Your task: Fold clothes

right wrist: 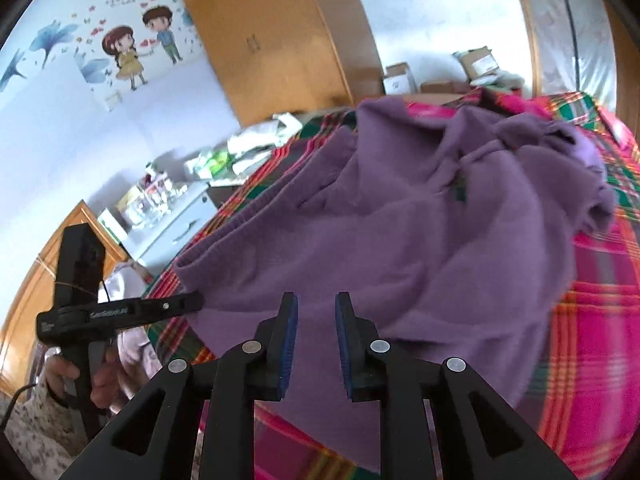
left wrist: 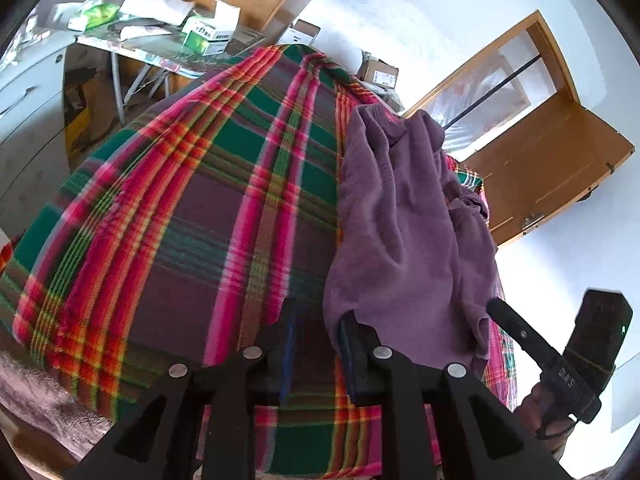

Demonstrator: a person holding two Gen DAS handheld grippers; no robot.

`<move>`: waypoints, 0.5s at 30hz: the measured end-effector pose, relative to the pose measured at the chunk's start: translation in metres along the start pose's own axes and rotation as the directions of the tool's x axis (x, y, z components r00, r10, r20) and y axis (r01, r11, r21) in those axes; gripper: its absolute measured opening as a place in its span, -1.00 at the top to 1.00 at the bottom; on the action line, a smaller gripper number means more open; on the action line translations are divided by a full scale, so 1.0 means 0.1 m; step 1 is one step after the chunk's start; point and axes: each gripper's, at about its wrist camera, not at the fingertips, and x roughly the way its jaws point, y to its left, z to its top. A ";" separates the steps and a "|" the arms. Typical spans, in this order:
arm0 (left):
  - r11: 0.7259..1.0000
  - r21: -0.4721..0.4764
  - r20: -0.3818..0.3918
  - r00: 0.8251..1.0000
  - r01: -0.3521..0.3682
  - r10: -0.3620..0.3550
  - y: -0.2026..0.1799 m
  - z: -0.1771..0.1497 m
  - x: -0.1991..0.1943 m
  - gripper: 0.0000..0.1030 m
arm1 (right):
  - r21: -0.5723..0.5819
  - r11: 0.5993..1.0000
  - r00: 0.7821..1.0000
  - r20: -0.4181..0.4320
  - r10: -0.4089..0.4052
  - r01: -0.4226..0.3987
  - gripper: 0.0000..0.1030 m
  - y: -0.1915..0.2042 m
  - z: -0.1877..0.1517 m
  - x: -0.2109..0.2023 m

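**Purple Sweater on Plaid Bed, Two Grippers at Its Hem**

Left gripper (left wrist: 320, 320): black, blue-padded jaws spread apart; the right-hand finger (left wrist: 352, 344) is tucked under the near edge of the sweater, and the left-hand finger stands clear over bare plaid. No cloth is clamped between them.

Right gripper (right wrist: 316, 320): jaws released, gap plainly open, hovering just above the sweater's near portion with nothing between the pads.

Purple sweater (left wrist: 404, 224): knit, rumpled, lying along the right side of the bed, ribbed hem toward the grippers, sleeves bunched at the far end.

Bed (left wrist: 192, 208): covered by a plaid blanket in pink, green, red and dark purple; the sweater rests directly on it.

Person's hand (right wrist: 104, 376): grips the left gripper's handle, left of the sweater in the right wrist view; a floral sleeve shows below it.

Table (left wrist: 132, 46): beyond the far end of the bed, carrying boxes and packets.

Wooden wardrobe (right wrist: 276, 32): behind the bed.

Wooden door (left wrist: 548, 168): open, to the right of the sweater.
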 end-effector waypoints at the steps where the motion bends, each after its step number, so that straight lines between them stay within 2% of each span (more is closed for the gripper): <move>1: 1.000 -0.003 0.005 1.000 -0.016 0.016 0.03 -0.01 -0.02 0.60 | -0.013 1.000 1.000 -0.008 0.007 -0.007 0.61 0.05 0.01 0.06; 3: 1.000 -0.013 0.009 1.000 -0.006 0.006 0.08 -0.02 -0.05 0.60 | -0.040 0.999 0.999 -0.025 0.022 -0.023 0.61 0.15 0.04 0.17; 6: 0.999 -0.034 0.037 0.999 -0.034 0.035 0.17 0.00 -0.13 0.61 | -0.080 0.996 0.998 -0.050 0.042 -0.046 0.59 0.29 0.08 0.34; 9: 0.997 -0.057 0.059 0.997 -0.052 0.055 0.27 0.08 -0.19 0.61 | -0.121 0.990 0.995 -0.075 0.060 -0.069 0.47 0.44 0.11 0.51; 12: 0.998 -0.052 0.079 0.996 -0.043 0.047 0.30 0.27 -0.21 0.61 | -0.167 0.982 0.993 -0.094 0.070 -0.085 0.41 0.59 0.13 0.65; 14: 0.999 -0.036 0.083 0.996 -0.023 0.026 0.30 0.40 -0.22 0.60 | -0.197 0.975 0.992 -0.100 0.079 -0.098 0.22 0.70 0.13 0.72; 15: 1.000 -0.011 0.071 0.997 -0.012 0.013 0.29 0.49 -0.20 0.60 | -0.213 0.972 0.991 -0.103 0.084 -0.104 0.20 0.75 0.13 0.76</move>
